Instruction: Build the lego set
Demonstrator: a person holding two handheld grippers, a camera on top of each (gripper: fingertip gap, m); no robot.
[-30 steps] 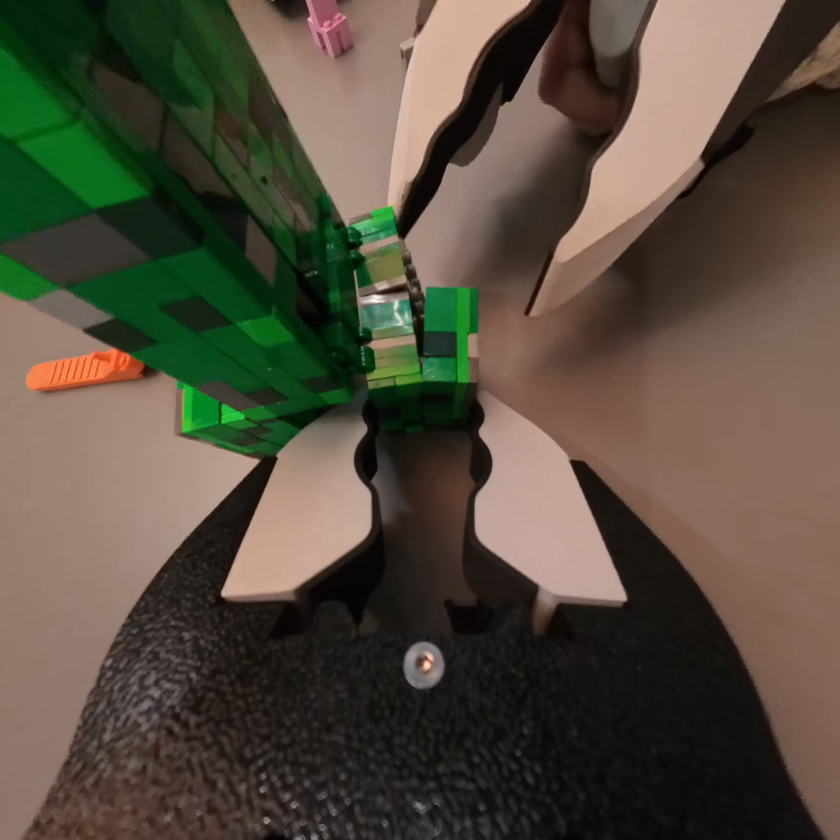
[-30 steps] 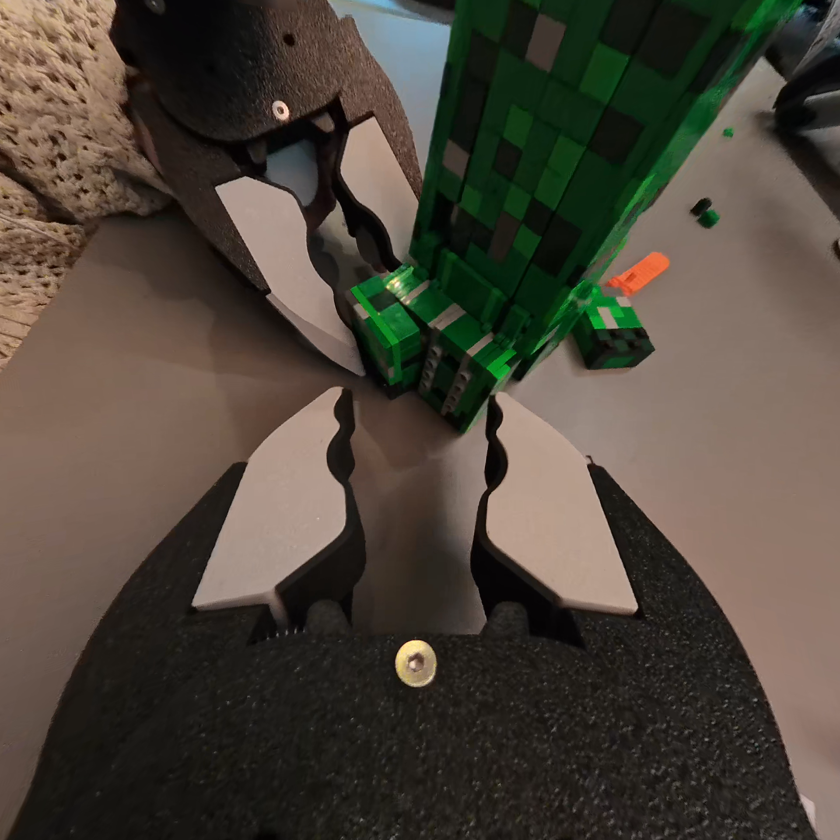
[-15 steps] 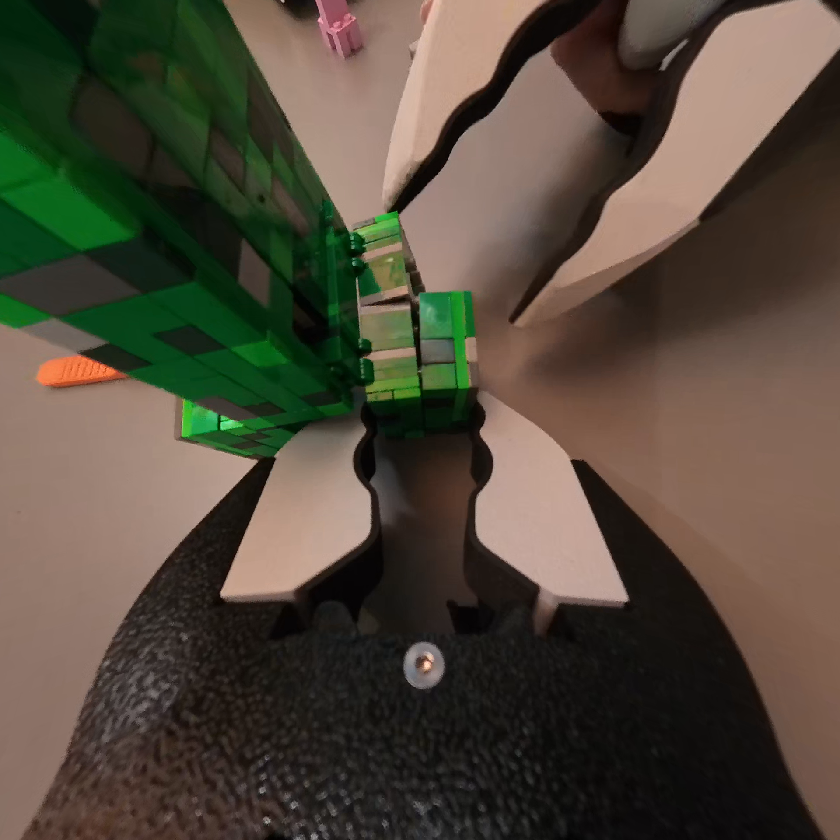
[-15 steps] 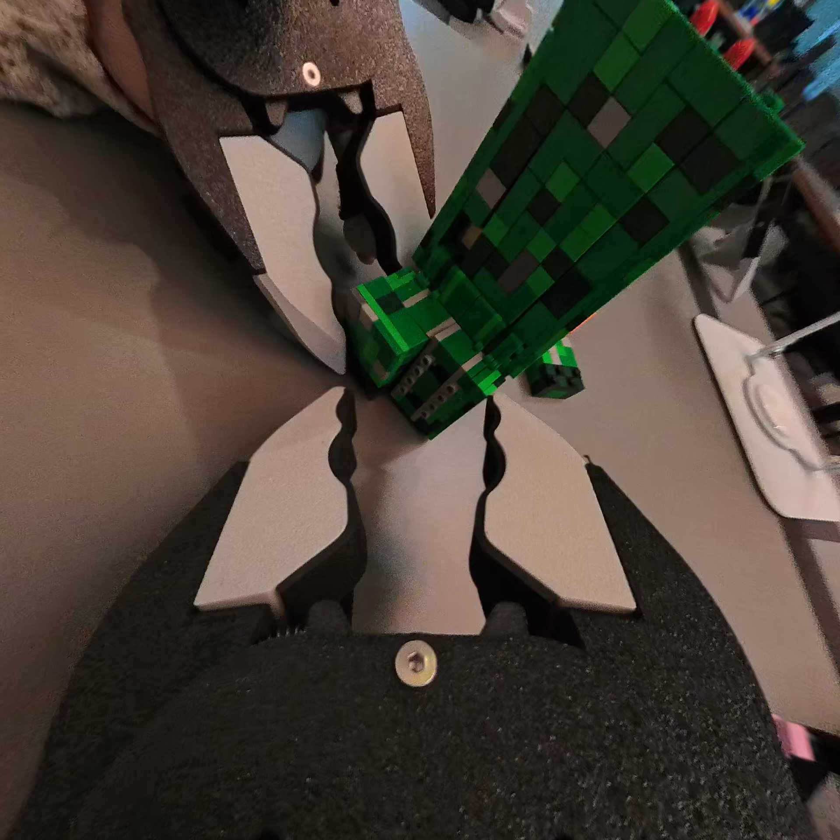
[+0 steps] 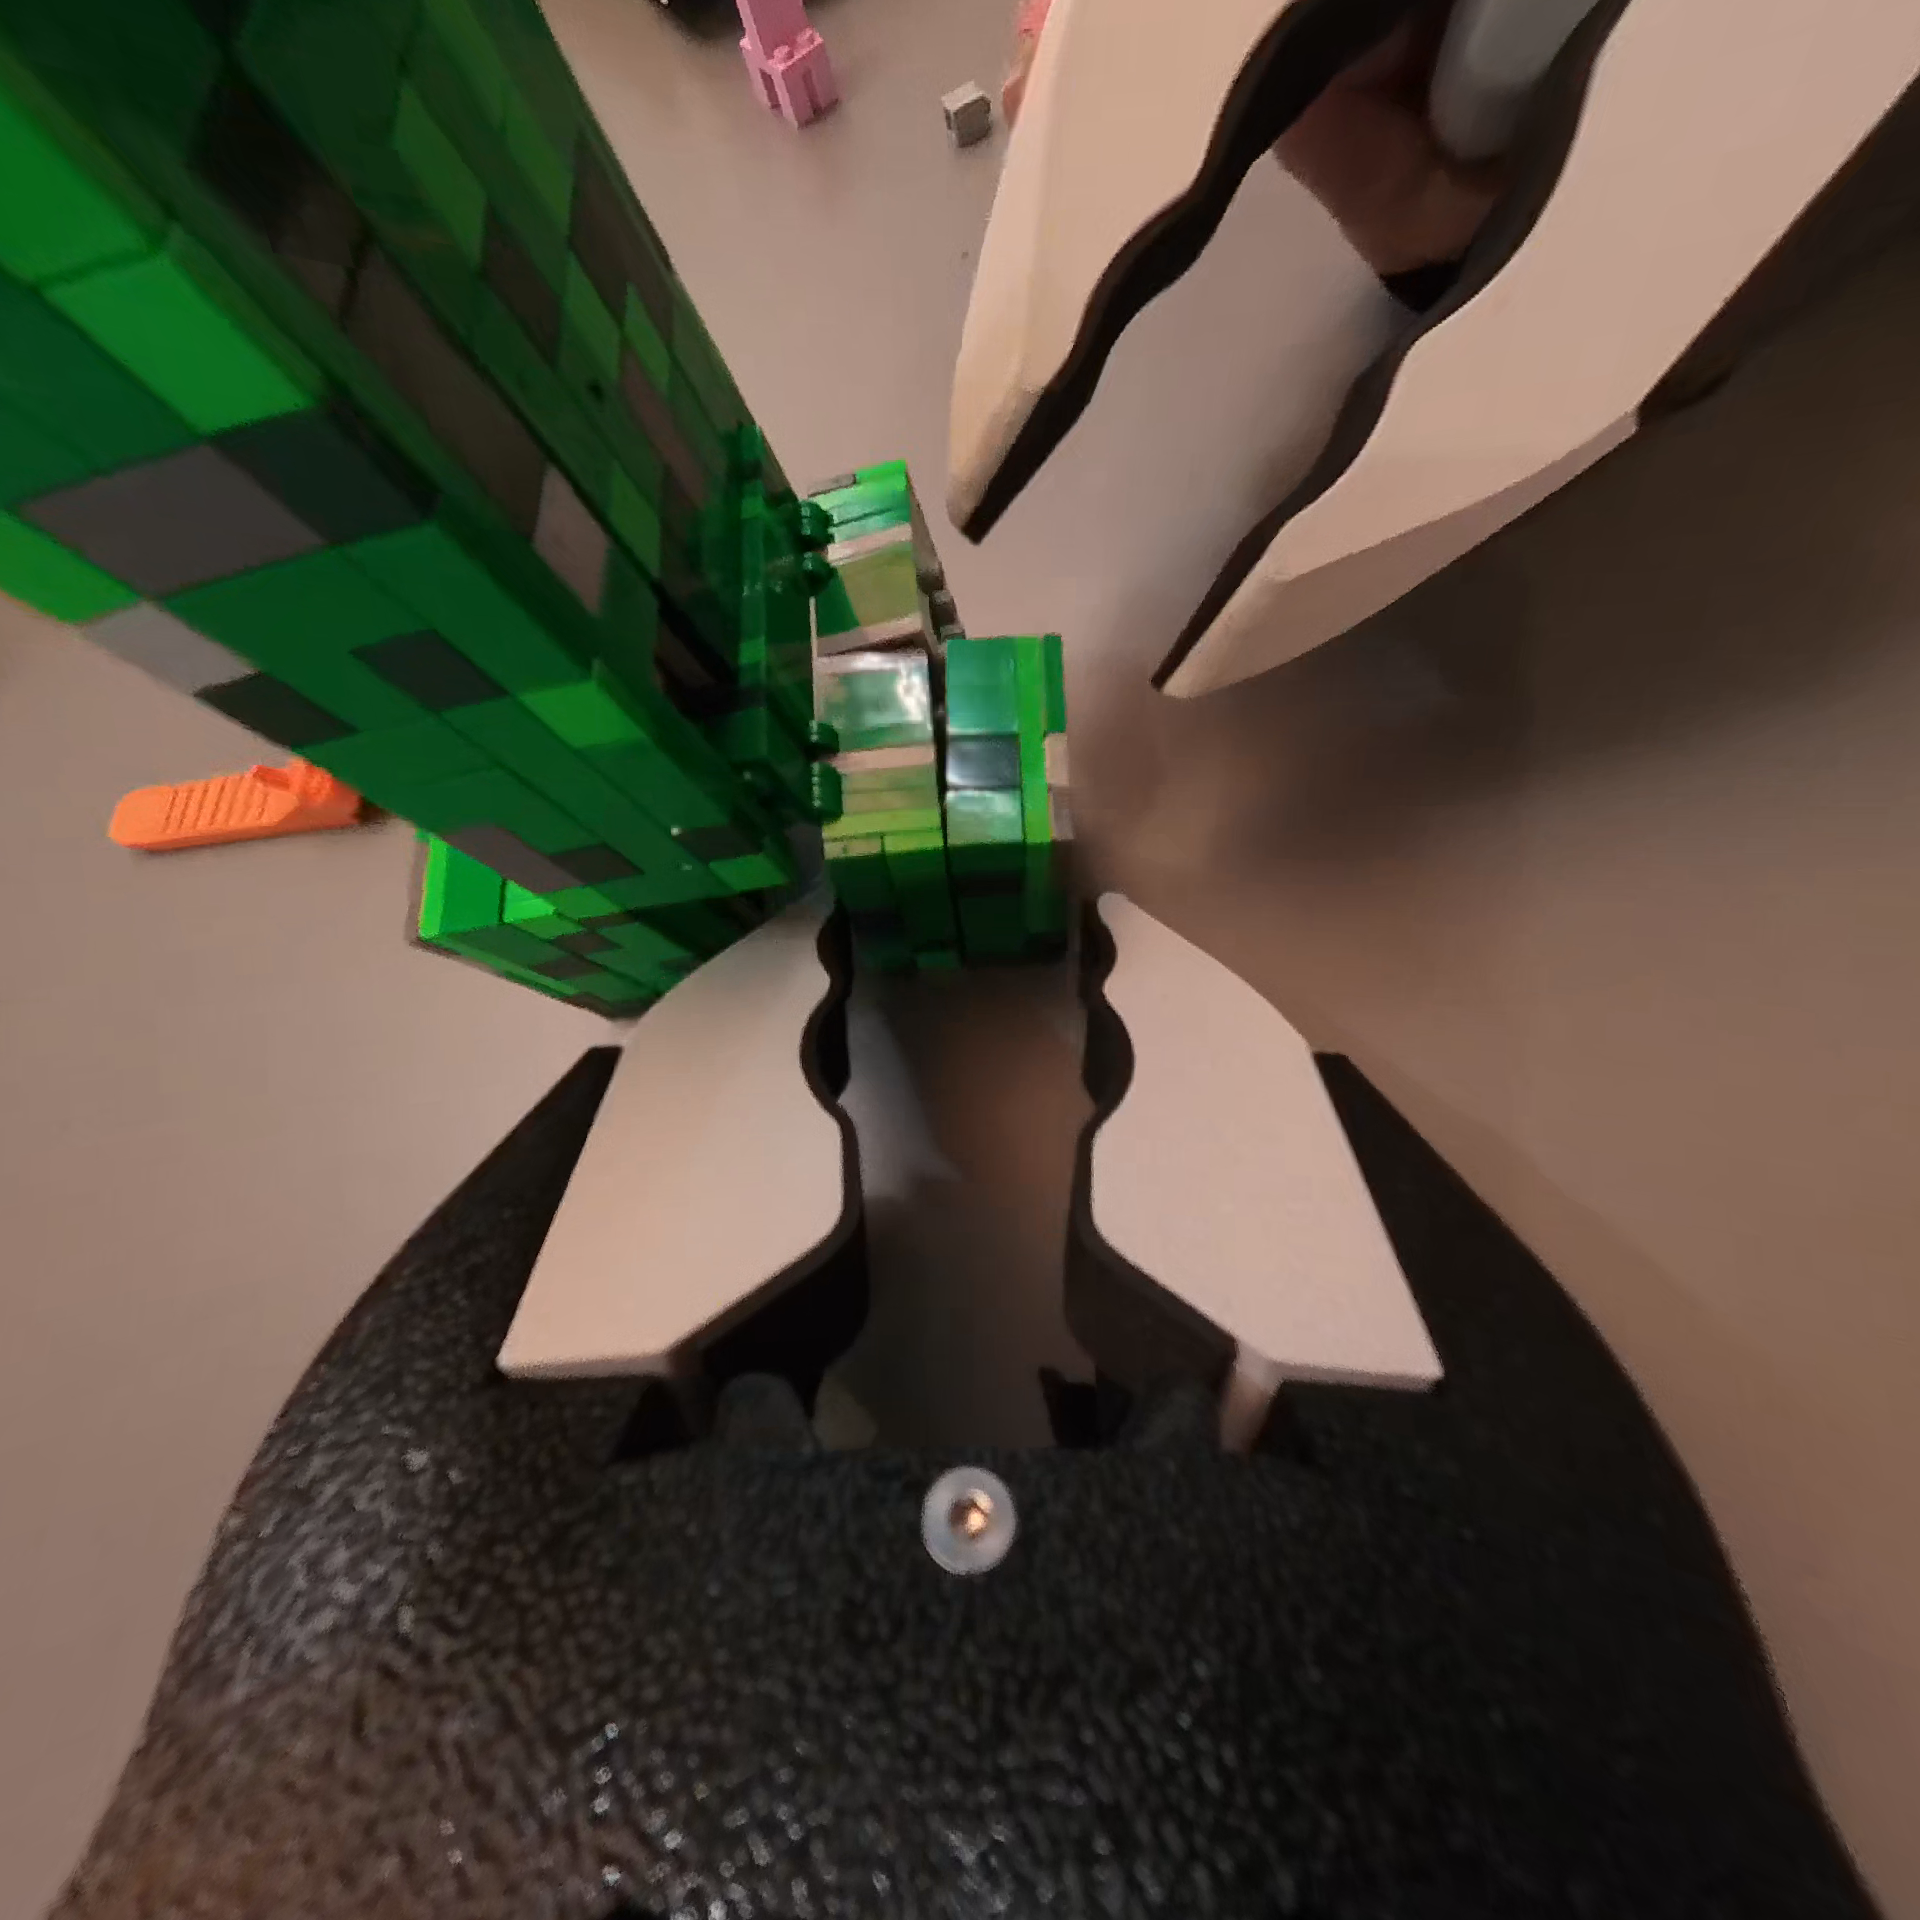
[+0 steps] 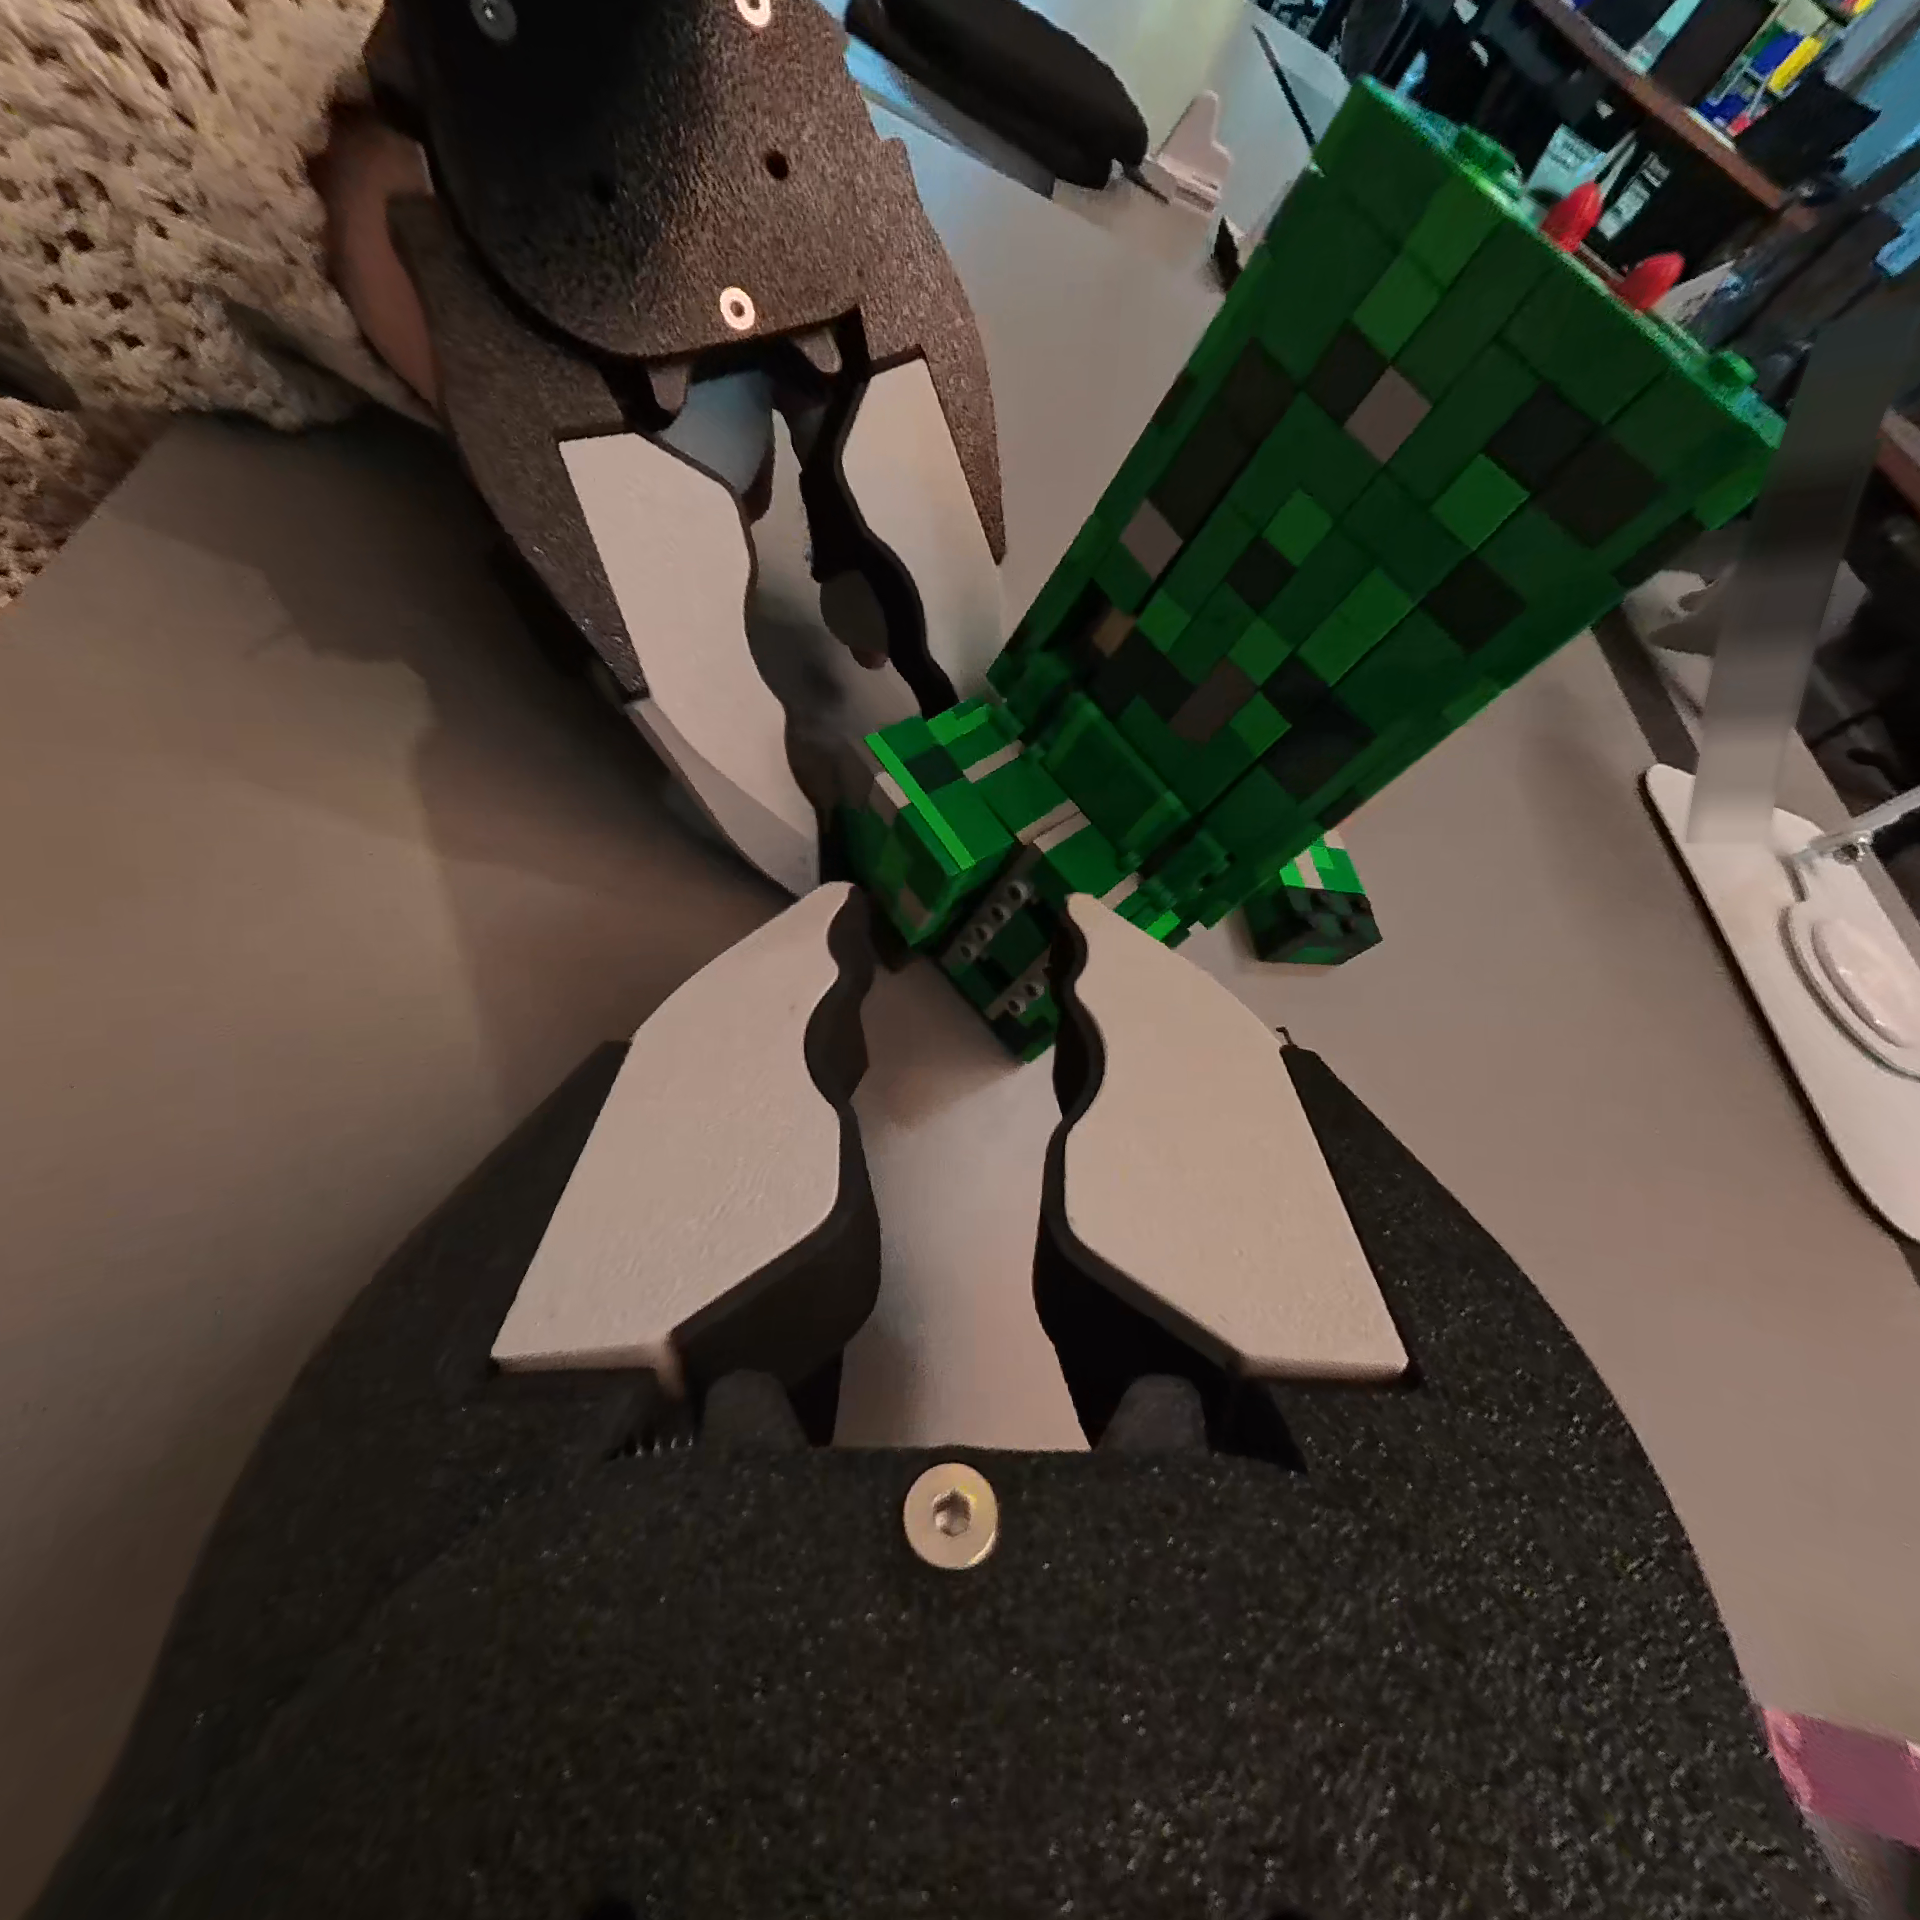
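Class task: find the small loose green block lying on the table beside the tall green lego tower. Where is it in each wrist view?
Left wrist view: the small loose green block lies left of centre, partly hidden behind the tower's base.
Right wrist view: right of centre, at the leaning tower's foot.
Shared landmark: the tall green lego tower.

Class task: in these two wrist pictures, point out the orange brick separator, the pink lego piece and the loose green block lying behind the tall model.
orange brick separator (image 5: 223, 818): left wrist view, ridged top face.
pink lego piece (image 5: 784, 68): left wrist view, its body.
loose green block (image 6: 1317, 912): right wrist view, its front face.
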